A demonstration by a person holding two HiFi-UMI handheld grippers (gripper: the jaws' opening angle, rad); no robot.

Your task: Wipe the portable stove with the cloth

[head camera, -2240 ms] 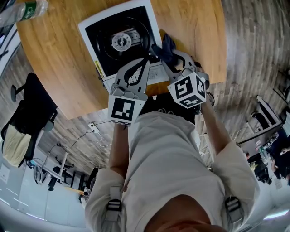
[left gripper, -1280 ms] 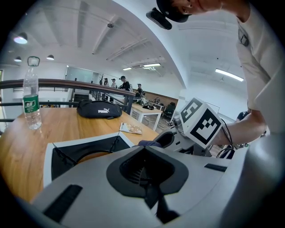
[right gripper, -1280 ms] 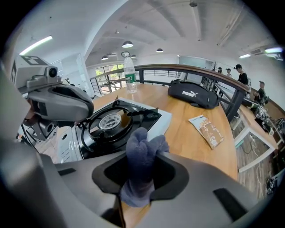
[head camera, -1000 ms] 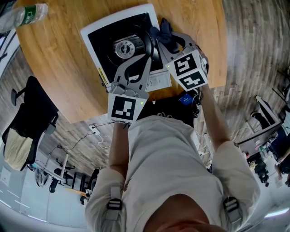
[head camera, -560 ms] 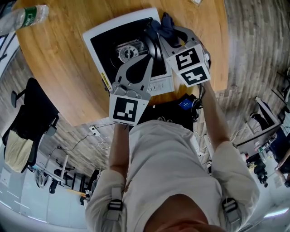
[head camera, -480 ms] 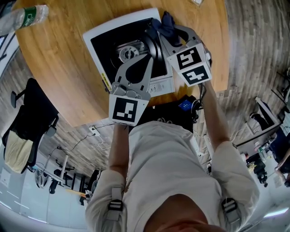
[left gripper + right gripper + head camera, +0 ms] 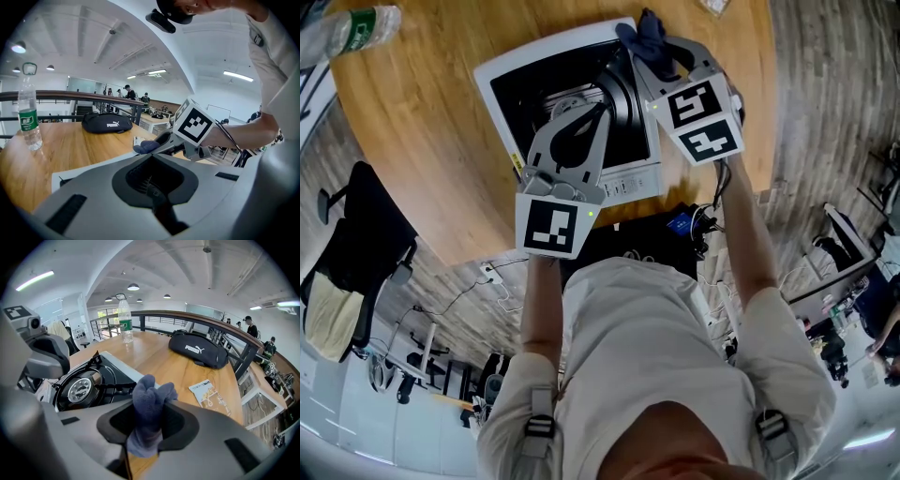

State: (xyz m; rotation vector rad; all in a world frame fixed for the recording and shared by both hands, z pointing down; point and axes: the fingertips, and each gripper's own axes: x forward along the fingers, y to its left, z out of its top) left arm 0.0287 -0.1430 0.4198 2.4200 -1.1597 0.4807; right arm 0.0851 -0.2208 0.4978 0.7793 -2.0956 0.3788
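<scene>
**Cloth at the stove's far right corner, other claw shut**

Far left of the left claw (image 7: pixel 596 106) a bottle (image 7: pixel 354 24) stands by the surface (image 7: pixel 412 141) edge, with bare wood between them. That claw's jaws are closed on nothing, above the portable stove (image 7: pixel 501 73), which sits at the surface's near edge. The right claw (image 7: pixel 652 47) grips the dark blue cloth (image 7: pixel 641 28) at the stove's far right corner. Only the right gripper view shows the burner (image 7: pixel 77 390) uncovered, left of the cloth, and a black bag (image 7: pixel 199 354) and leaflet (image 7: pixel 211 394) beyond it. Since the first frame, both claws have moved away from the near edge, and the cloth has travelled up the stove's right side.
</scene>
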